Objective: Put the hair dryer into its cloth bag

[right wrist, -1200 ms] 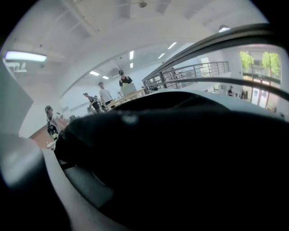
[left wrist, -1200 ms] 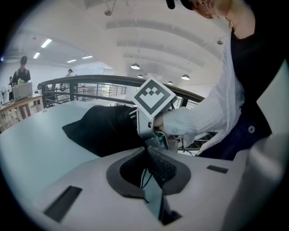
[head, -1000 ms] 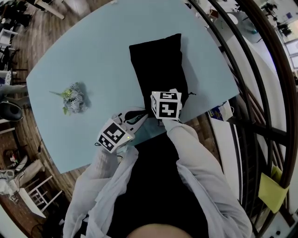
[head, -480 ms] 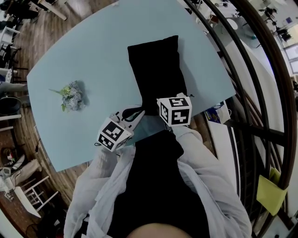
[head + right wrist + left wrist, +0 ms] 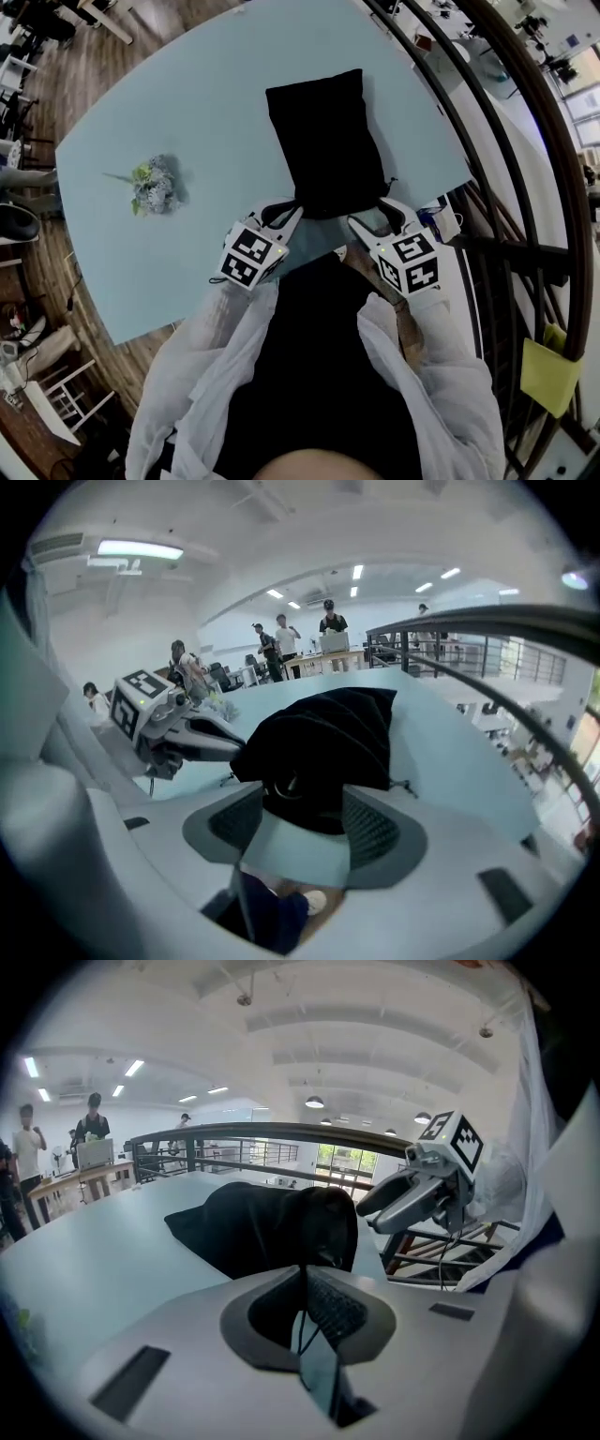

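The black cloth bag (image 5: 323, 141) lies bulging on the light blue table (image 5: 187, 103), with its mouth toward me. No hair dryer shows outside it; only a small glint shows at the bag's mouth (image 5: 281, 785). My left gripper (image 5: 292, 212) is at the bag's near left corner, shut on a thin black drawstring (image 5: 302, 1312). My right gripper (image 5: 378, 217) hovers at the near right corner. Its jaws are closing but still stand apart, and the bag's mouth edge (image 5: 314, 803) lies just past their tips without being pinched.
A small bunch of flowers (image 5: 153, 187) lies on the left of the table. The table's near edge (image 5: 309, 258) runs just under both grippers. A dark railing (image 5: 487, 187) curves along the right. People stand far off (image 5: 281, 635).
My right gripper has swung from over the bag's near end out to the right, near the table edge, and its jaws have opened. The left gripper has hardly moved.
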